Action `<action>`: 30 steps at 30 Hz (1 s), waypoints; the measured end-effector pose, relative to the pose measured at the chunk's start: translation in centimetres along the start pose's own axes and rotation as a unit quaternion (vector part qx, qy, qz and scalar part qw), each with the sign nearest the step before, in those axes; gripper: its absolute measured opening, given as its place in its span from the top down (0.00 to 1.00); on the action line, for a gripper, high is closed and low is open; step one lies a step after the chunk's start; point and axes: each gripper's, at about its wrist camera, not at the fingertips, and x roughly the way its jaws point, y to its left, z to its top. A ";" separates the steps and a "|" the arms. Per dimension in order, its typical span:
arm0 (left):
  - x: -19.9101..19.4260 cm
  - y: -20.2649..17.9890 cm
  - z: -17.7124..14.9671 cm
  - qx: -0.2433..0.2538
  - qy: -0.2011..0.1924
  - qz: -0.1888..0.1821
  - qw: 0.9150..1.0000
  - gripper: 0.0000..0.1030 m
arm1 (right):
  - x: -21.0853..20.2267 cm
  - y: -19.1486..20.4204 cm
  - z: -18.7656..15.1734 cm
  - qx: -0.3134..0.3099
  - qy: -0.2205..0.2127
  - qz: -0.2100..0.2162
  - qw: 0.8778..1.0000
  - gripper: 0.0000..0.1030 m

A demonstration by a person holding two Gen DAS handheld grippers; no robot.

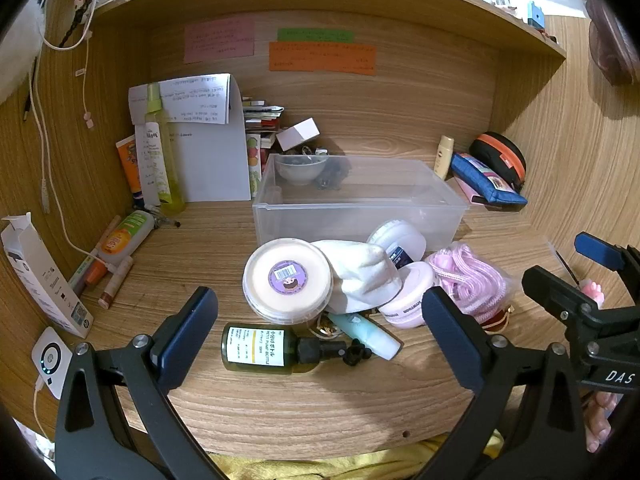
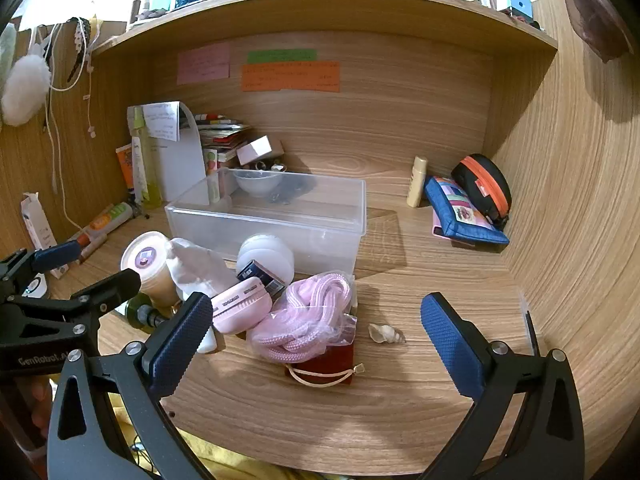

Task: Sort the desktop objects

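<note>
Desktop clutter sits heaped at the middle of the left wrist view, on the wooden desk (image 1: 180, 264): a round tub (image 1: 287, 276) with a purple label, a white cloth (image 1: 360, 272) against it, a pink round case (image 1: 408, 300) and a bag of pink cord (image 1: 472, 276) to the right. A dark green pump bottle (image 1: 264, 348) lies on its side just below the tub. Behind the heap stands a clear plastic bin (image 1: 360, 200). The left tongs (image 1: 320, 332) stand wide over the bottle, gripping nothing. The right tongs (image 1: 572, 272) show at the right edge.

From the right wrist view, the heap lies left of centre, the bin (image 2: 272, 220) above it. A small seashell (image 2: 386, 334) lies alone at lower centre, beside a dark red pouch (image 2: 324, 364). The right tongs (image 2: 316, 340) gape wide, empty. A blue pencil case (image 2: 460, 216) leans at the right.
</note>
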 end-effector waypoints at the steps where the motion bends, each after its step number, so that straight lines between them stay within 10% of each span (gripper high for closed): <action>1: 0.0 0.0 0.0 -0.001 0.000 0.000 1.000 0.00 | 0.0 0.0 0.0 0.000 0.001 0.001 1.000 0.00; 30: 0.1 -0.1 -0.2 0.000 0.002 0.000 1.000 0.00 | 0.3 0.1 -0.3 0.005 0.006 0.003 1.000 0.00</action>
